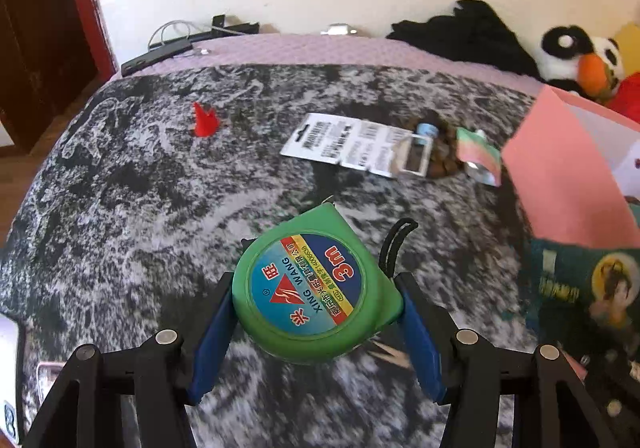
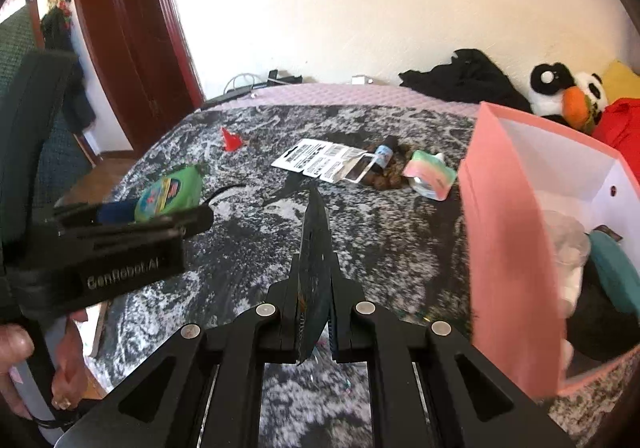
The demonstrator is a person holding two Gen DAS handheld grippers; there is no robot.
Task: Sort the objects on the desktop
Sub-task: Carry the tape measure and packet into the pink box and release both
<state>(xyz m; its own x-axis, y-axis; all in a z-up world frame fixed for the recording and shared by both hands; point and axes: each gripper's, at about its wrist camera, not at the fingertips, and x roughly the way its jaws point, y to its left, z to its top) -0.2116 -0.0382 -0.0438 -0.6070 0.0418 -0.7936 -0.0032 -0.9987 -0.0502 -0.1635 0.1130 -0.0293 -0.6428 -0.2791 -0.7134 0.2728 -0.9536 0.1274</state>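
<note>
My left gripper [image 1: 316, 304] is shut on a green 3 m tape measure [image 1: 316, 284] and holds it above the grey patterned table cloth [image 1: 120, 208]. In the right wrist view the tape measure [image 2: 170, 192] and the left gripper [image 2: 136, 216] show at the left. My right gripper [image 2: 314, 248] is shut on a thin dark teal card packet [image 2: 314, 268], held edge-on just left of the pink box [image 2: 504, 248]. The same packet [image 1: 580, 288] shows at the right of the left wrist view.
On the cloth lie a red clip [image 1: 206, 120], white barcode cards [image 1: 344, 144], a small blue-labelled bottle [image 1: 424, 132] on brown lumps, and a pastel pouch [image 1: 480, 156]. The pink box [image 1: 568, 168] holds several items. A panda toy [image 1: 576, 56] and black cloth [image 1: 468, 32] lie at the back.
</note>
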